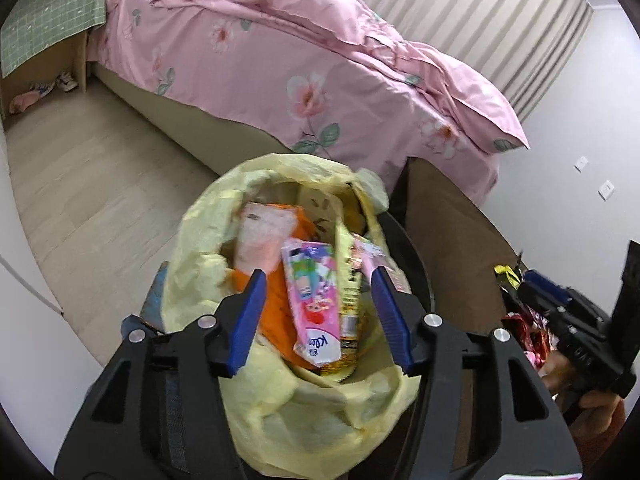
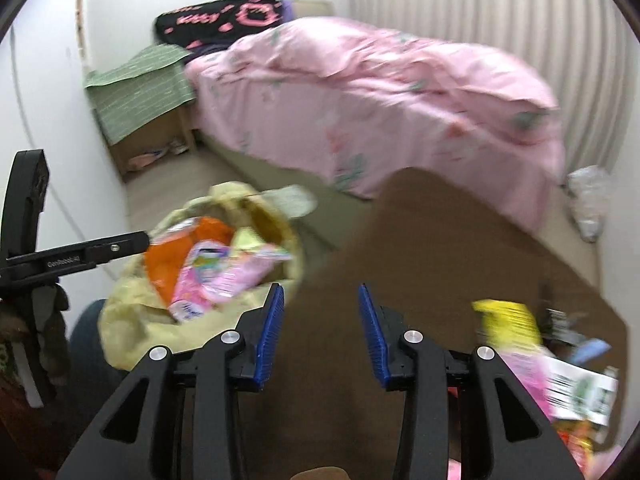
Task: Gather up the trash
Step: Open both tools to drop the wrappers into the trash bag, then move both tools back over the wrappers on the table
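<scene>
Left gripper (image 1: pixel 318 316): nearest to me in the left wrist view, jaws parted about halfway with nothing between the blue pads; I see it hanging over the mouth of the yellow bag.
Right gripper (image 2: pixel 320 332): jaws apart and empty, over bare brown table (image 2: pixel 420 240); the view is blurred.
Yellow bag (image 1: pixel 192 240): a thin trash liner, mouth open, just left of the table edge, near the foot of the bed.
Bag contents: a pink tissue pack (image 1: pixel 314 300) lies on top, an orange wrapper (image 1: pixel 280 308) under it on the left, a yellow-printed packet (image 1: pixel 350 300) against its right side.
Trash on the table: a loose pile at the near right, with a yellow wrapper (image 2: pixel 506 320), a pink packet (image 2: pixel 524 372) and a white printed carton (image 2: pixel 580 392); I cannot make out the rest.
Bed (image 1: pixel 280 60): far side, under a pink flowered quilt.
Nightstand (image 2: pixel 140 92): far left, draped in a green cloth.
</scene>
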`<action>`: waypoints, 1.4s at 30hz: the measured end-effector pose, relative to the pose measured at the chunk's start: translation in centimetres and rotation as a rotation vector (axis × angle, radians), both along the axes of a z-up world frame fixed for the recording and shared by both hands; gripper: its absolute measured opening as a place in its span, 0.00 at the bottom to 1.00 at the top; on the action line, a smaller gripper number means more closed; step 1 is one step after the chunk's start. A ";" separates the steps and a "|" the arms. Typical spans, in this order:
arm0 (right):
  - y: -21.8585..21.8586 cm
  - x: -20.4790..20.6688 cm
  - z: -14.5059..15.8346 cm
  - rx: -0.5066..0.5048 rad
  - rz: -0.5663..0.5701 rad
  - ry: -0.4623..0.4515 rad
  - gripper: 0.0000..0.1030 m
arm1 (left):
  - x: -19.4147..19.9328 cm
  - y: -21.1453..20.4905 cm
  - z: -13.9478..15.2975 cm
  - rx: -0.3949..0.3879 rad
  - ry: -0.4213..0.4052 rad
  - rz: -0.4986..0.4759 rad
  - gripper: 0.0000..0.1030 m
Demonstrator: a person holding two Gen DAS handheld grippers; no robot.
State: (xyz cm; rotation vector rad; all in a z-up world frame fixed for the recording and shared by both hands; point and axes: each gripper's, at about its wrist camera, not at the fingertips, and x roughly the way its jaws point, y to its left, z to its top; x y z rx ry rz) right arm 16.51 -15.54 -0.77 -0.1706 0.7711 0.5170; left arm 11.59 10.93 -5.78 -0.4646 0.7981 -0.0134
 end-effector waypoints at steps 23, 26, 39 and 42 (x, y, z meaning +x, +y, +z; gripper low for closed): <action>-20.8 -9.5 -2.6 0.049 -0.530 0.009 0.41 | -0.5 -19.4 4.7 0.121 -0.139 -0.482 0.52; -22.5 -10.6 -2.5 0.082 -0.540 -0.007 0.44 | -0.5 -21.5 4.5 0.120 -0.136 -0.517 0.52; -24.0 -13.9 -4.6 0.012 -0.488 -0.003 0.51 | 1.3 -28.4 2.7 0.104 -0.105 -0.630 0.52; -24.1 -14.4 -4.9 0.019 -0.478 -0.027 0.51 | 4.2 -28.2 2.8 0.094 -0.101 -0.562 0.52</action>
